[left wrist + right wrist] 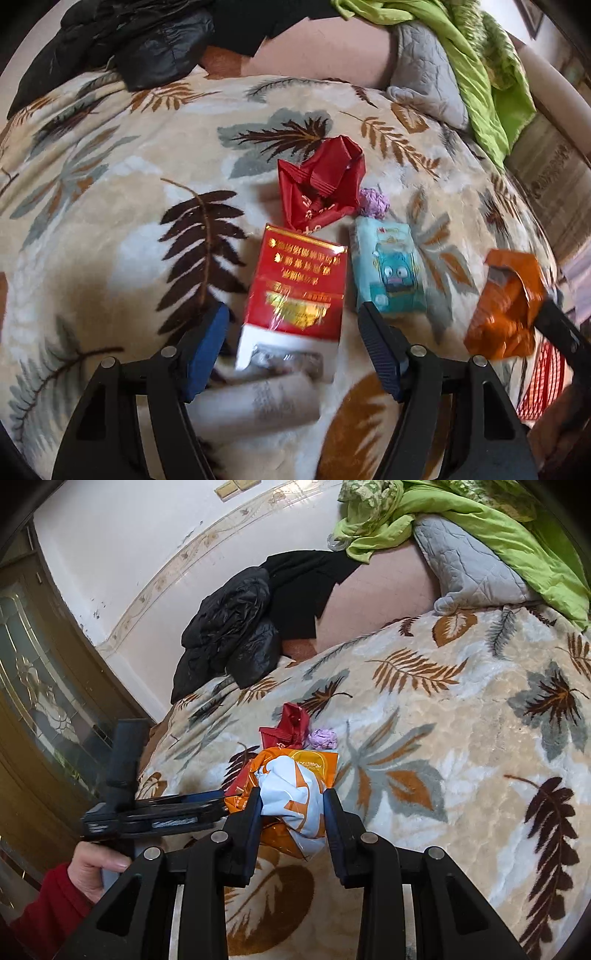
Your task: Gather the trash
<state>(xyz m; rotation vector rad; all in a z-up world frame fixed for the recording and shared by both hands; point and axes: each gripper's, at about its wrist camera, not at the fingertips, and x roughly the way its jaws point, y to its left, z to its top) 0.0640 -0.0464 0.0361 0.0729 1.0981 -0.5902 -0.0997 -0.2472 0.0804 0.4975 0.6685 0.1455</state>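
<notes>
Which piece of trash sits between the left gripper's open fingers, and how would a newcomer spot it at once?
On the leaf-patterned blanket lies a cluster of litter. Nearest the left gripper, framed by its open jaws, is a red cigarette pack with gold lettering and a white band. It is the only boxy item: the red wrapper behind is crumpled, the tissue packet beside it is pale blue.

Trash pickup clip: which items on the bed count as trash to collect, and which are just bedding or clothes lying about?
Trash:
red cigarette pack
crumpled red wrapper
light blue tissue pack
purple ball
orange wrapper, held in the right tongs

Lying about:
leaf-print blanket
black jacket
green quilt
grey pillow
</notes>
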